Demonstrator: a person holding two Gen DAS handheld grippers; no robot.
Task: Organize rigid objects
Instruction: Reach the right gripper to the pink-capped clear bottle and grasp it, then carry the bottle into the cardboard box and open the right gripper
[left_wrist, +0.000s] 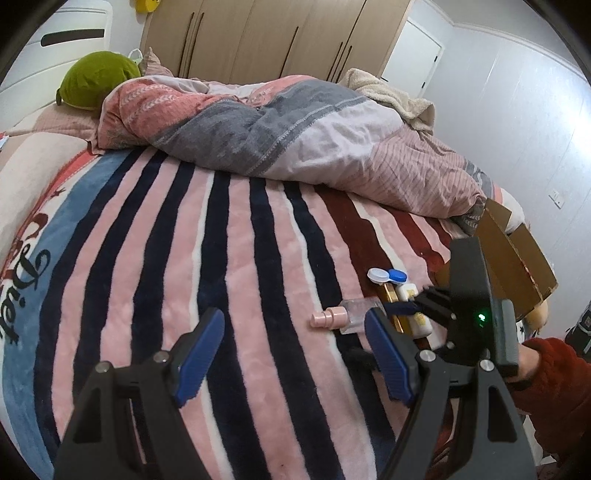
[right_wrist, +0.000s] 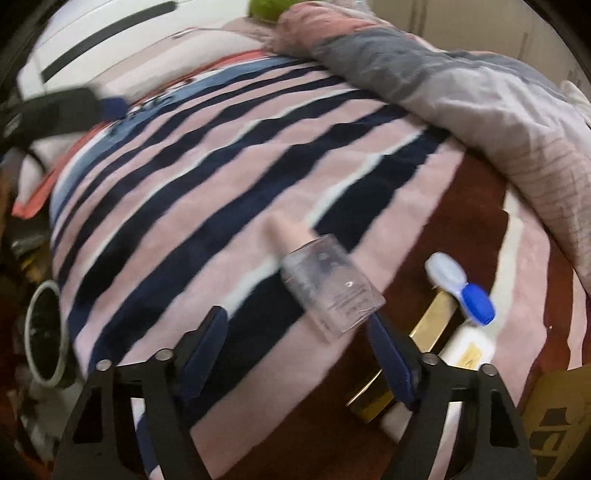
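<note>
Clutter: clear bottle (right_wrist: 330, 286) with pink cap lies on striped blanket (right_wrist: 207, 206), beside gold bar (right_wrist: 432, 325), white tube (right_wrist: 467, 349), blue-white lens case (right_wrist: 461, 288) | right claw (right_wrist: 295, 354) spread, pinching nothing, bottle's base just ahead | left claw (left_wrist: 295, 354) spread, empty | cardboard box (left_wrist: 513, 258) at bed edge | rumpled quilt (left_wrist: 295, 125), wardrobe (left_wrist: 273, 33) behind

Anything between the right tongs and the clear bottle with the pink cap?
Nothing: in the right wrist view the clear bottle lies just ahead of the open right tongs, with only striped blanket between the pads.
</note>
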